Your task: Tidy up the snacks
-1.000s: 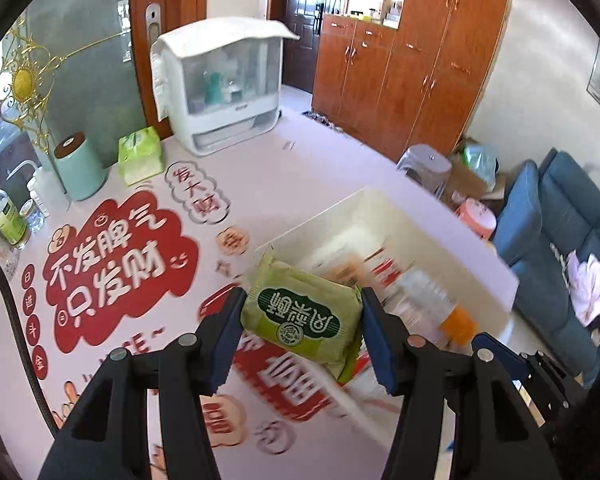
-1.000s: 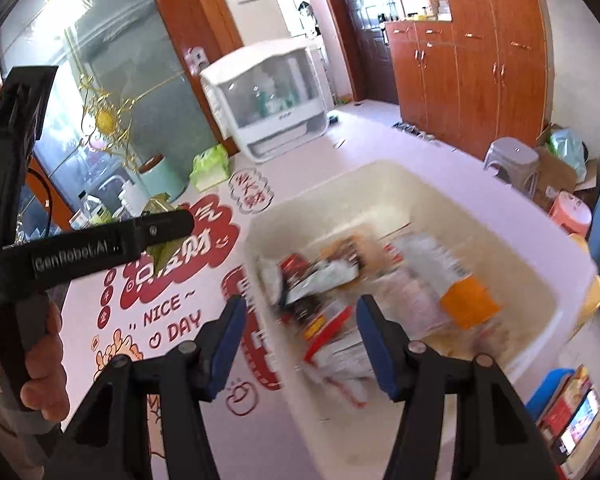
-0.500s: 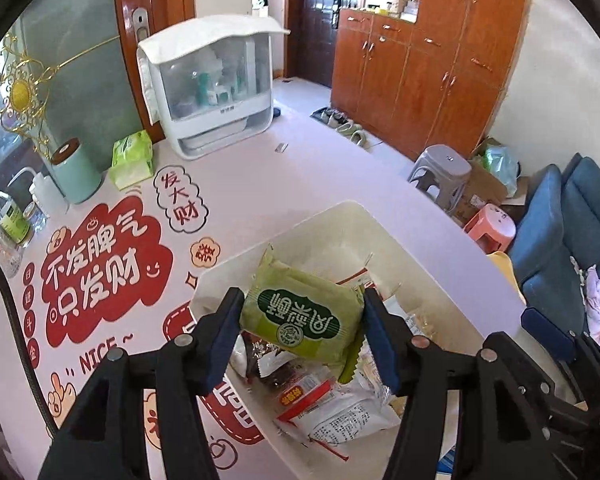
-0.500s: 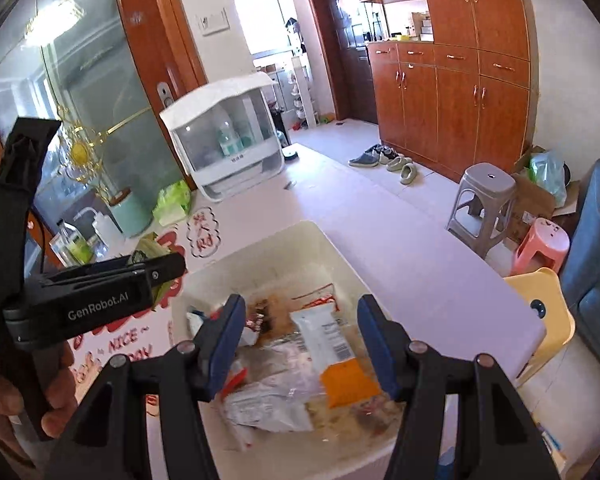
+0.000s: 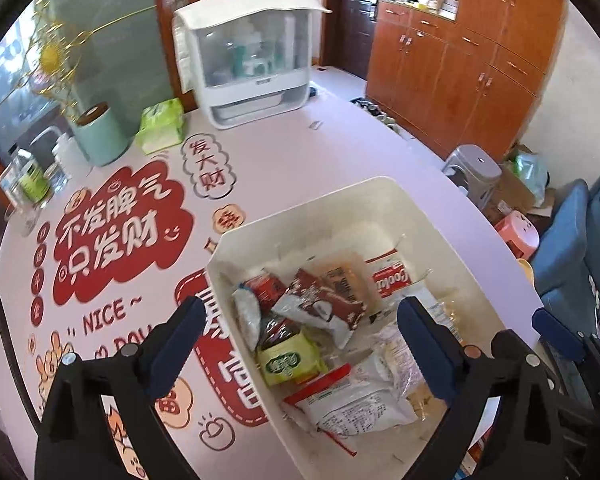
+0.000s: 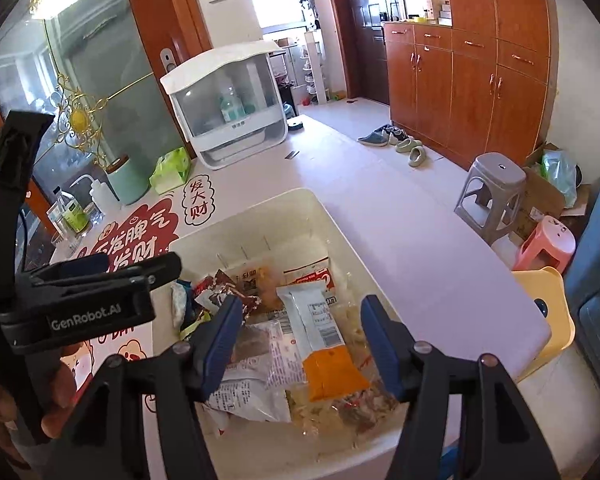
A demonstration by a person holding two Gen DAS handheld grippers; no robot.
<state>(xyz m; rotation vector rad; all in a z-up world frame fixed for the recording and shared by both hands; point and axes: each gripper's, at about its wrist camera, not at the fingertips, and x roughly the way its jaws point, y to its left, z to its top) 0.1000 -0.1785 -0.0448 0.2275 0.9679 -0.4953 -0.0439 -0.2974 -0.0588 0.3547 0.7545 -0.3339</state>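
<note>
1. Left gripper [image 5: 300, 340]: jaws spread wide, nothing between the pads, poised above the near-left part of the white plastic bin [image 5: 312, 204].
2. Green snack packet [image 5: 288, 362]: lying inside the bin at its near-left side, atop the other wrappers, tilted, label up. No contact with either pad.
3. Against the frames from a second and half a second back: packet then clamped between the left pads, carried in over the table mat [image 5: 112, 240] and then over the bin; now dropped in. Left jaws have just been opening, with nothing left between them.
4. Probable reason for the wide spread above the bin: release from over the pile, so the packet falls clear of the wall and lands with the rest.
5. Right gripper [image 6: 300, 338]: jaws parted, empty, pointed down into the bin over the orange-ended packet [image 6: 320, 340]; no pad seen pressing any wrapper. Jaws have just been opening a little, nothing between them.
6. Likely reason for the right gripper's station: ready for a next pick or a tidy of the heap; a judgement only.
7. Bin contents: mixed wrappers, including a red-and-white cookie pack [image 5: 390, 280] toward the far wall. Bin sits on the mat near the table's right edge.
8. Person's hand [image 6: 56, 396] visible in the right wrist view, wrapped round the left gripper's handle.
</note>
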